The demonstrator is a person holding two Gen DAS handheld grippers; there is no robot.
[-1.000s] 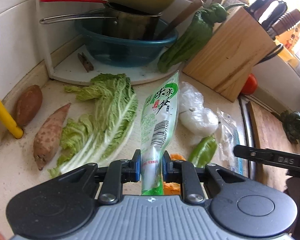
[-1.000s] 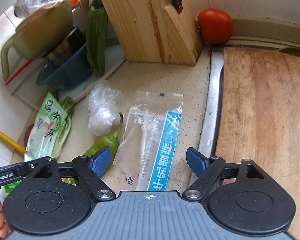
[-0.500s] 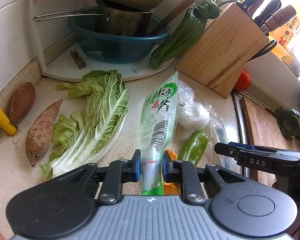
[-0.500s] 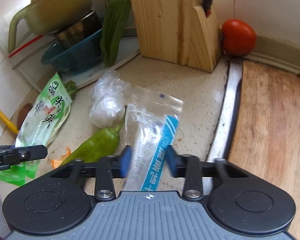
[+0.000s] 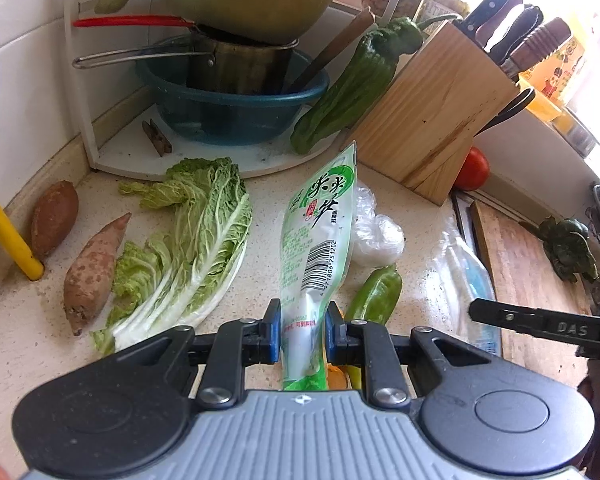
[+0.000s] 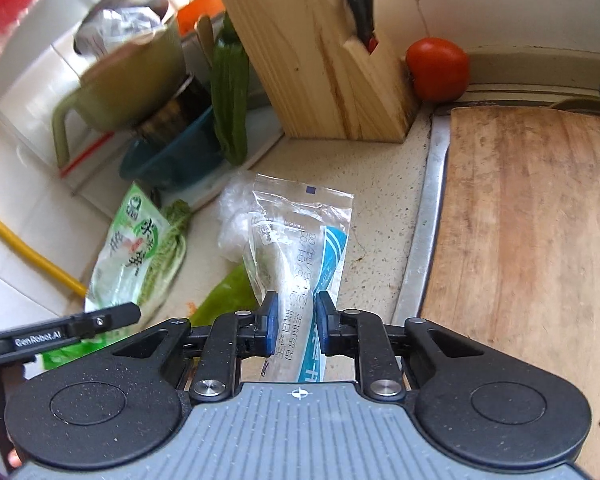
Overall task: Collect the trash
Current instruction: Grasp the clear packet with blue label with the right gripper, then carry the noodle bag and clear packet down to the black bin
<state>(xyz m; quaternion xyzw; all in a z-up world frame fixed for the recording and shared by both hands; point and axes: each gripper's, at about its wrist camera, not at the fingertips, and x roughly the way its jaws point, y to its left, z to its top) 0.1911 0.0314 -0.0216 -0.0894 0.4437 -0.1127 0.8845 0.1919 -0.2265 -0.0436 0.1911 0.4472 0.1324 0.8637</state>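
Observation:
A green and white snack wrapper [image 5: 320,236] stands up from my left gripper [image 5: 300,332], which is shut on its lower end; the same wrapper [image 6: 128,256] hangs at the left of the right wrist view. My right gripper [image 6: 294,318] is shut on a clear plastic bag with a blue stripe [image 6: 300,240], lifted off the speckled counter [image 6: 380,184]. That bag [image 5: 466,268] appears blurred in the left wrist view. A crumpled clear plastic bag [image 5: 376,232] lies on the counter behind the wrapper.
Around me lie a cabbage leaf [image 5: 196,240], two sweet potatoes [image 5: 92,268], a green pepper [image 5: 374,294] and orange peel [image 5: 336,376]. A knife block [image 6: 320,52], tomato [image 6: 438,68], stacked pots in a blue basin [image 5: 228,108] and a wooden cutting board [image 6: 528,248] stand nearby.
My right gripper went from open to shut on the blue-striped bag and raised it off the counter. The left gripper kept hold of the green wrapper with little movement.

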